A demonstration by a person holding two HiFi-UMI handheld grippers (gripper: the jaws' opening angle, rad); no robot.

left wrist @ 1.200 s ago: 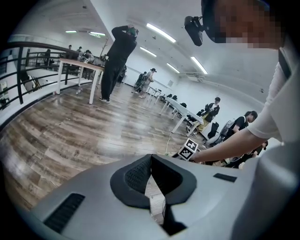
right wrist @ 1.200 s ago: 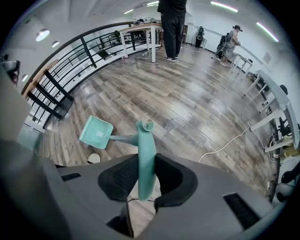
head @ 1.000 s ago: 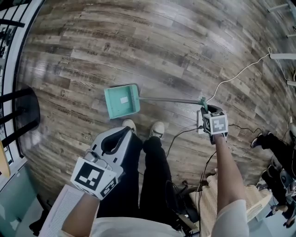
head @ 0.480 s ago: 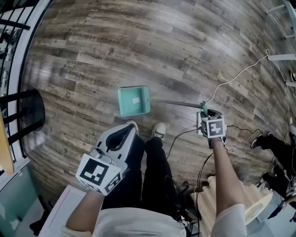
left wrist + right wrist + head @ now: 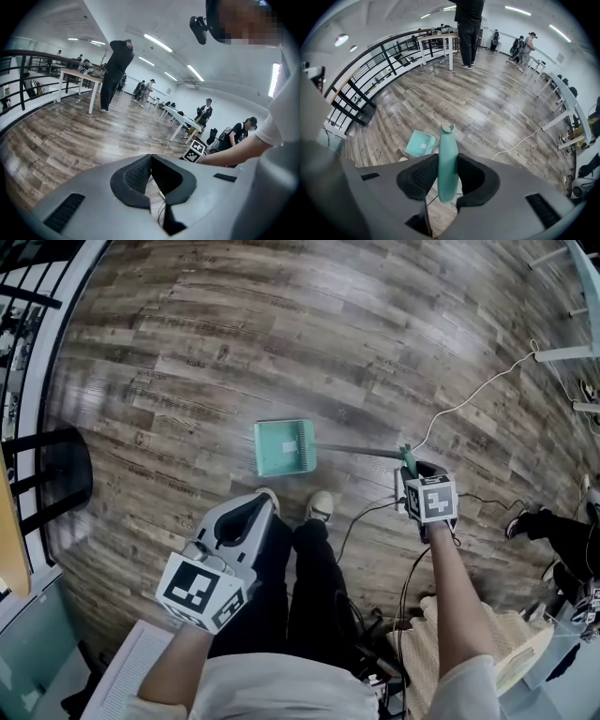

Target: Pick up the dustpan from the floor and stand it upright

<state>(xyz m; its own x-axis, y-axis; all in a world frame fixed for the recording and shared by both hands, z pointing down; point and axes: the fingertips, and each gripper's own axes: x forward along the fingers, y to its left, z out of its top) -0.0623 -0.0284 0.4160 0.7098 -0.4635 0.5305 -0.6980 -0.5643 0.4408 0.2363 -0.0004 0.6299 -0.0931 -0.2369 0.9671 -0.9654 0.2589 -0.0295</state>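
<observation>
The dustpan (image 5: pixel 284 447) is mint green, with a square pan that has a toothed edge and a small white label. Its long thin handle (image 5: pixel 361 450) ends in a thicker green grip. In the head view the pan is down at the wooden floor (image 5: pixel 281 324) just beyond the person's shoes (image 5: pixel 320 504). The handle runs right to the right claw (image 5: pixel 410 463), while the left claw (image 5: pixel 264 496) hangs over the legs, well apart from it. Wide bare floor lies far and left. A black stand (image 5: pixel 56 474) is at the left edge, a white cable (image 5: pixel 469 399) trails off right, and white table legs (image 5: pixel 567 352) are at the far right. In the left gripper view that claw's pads meet at the tips with nothing between them. In the right gripper view the green grip stands between the pads and touches both. These jaws have just been opening.
</observation>
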